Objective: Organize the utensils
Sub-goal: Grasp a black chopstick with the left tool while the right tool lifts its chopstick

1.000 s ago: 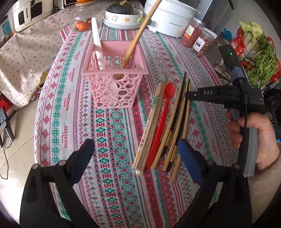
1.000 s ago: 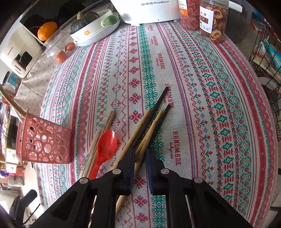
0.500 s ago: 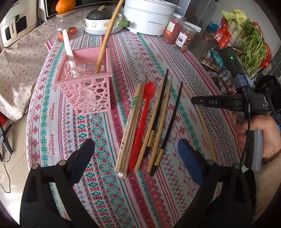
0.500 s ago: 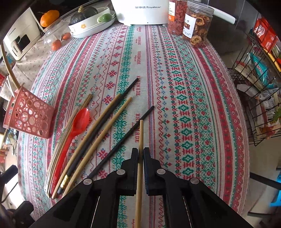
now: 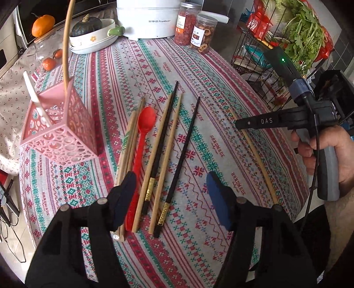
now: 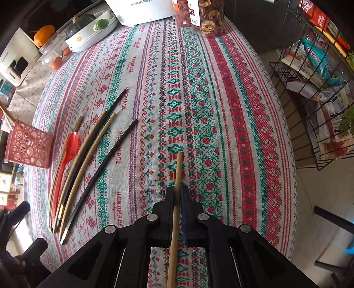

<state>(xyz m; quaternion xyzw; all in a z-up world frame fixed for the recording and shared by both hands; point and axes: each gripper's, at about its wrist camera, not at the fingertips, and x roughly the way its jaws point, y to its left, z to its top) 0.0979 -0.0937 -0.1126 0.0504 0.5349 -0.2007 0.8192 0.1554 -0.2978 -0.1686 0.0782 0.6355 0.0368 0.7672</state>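
My right gripper (image 6: 177,195) is shut on a single wooden chopstick (image 6: 177,177), held over the right part of the tablecloth; it also shows in the left wrist view (image 5: 254,152), with the right gripper (image 5: 240,123) above it. My left gripper (image 5: 170,183) is open and empty above the near ends of a row of utensils: a red spoon (image 5: 143,128), wooden chopsticks (image 5: 129,144) and black chopsticks (image 5: 188,141). A pink perforated holder (image 5: 59,130) at the left holds a white utensil and a long wooden stick.
At the table's far edge stand a white cooker (image 5: 148,17), two jars (image 5: 194,28) and a dish with a squash (image 5: 93,33). A wire rack with greens and packets (image 5: 276,44) stands off the right edge.
My right gripper has lifted one wooden chopstick out of the row and carried it to the right. The left gripper has shifted right, so the holder now sits further left.
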